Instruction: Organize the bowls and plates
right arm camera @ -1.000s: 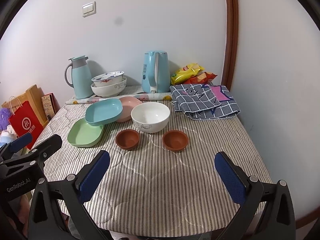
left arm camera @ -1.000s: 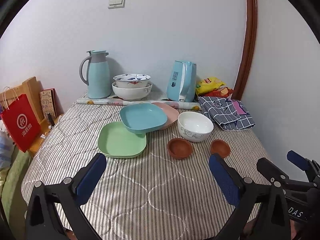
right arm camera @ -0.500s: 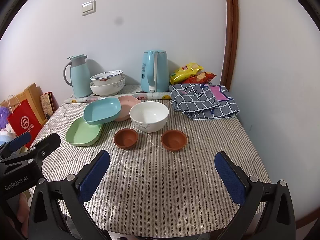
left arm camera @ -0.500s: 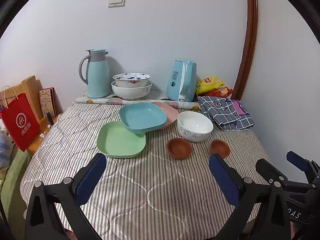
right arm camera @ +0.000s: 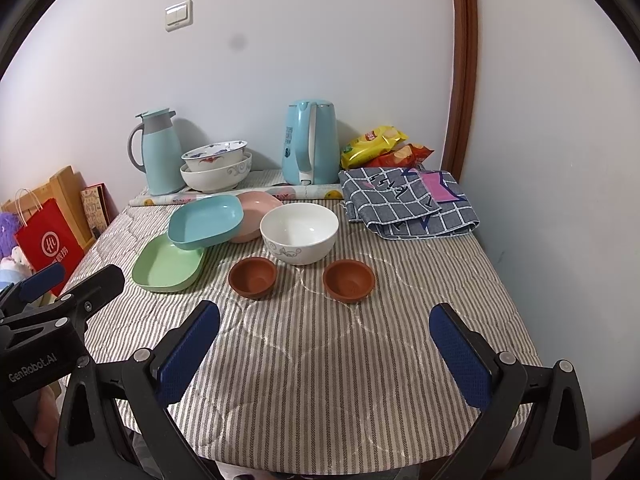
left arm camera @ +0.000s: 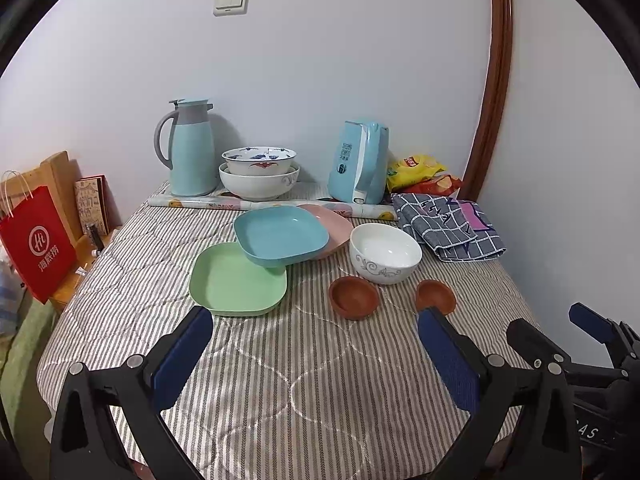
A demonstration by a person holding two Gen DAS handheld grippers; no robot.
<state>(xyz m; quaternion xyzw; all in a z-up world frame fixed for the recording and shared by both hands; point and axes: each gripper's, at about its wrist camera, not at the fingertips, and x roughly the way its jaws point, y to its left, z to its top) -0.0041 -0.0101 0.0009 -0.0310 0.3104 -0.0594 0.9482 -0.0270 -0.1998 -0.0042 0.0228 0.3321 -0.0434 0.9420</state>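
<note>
A square blue plastic plate (right arm camera: 206, 220) rests tilted across a square green plastic plate (right arm camera: 168, 266) and a round pink plate (right arm camera: 256, 210), mid-table on the striped quilted cloth (right arm camera: 320, 360). Just beside them sits a white ceramic bowl (right arm camera: 299, 232), with two small brown clay bowls (right arm camera: 253, 276) in front. Over the last second nothing has shifted but a slight camera drift. Both the left gripper (left arm camera: 316, 344) and right gripper (right arm camera: 326, 340) hover spread and empty, so sorting has not begun.
</note>
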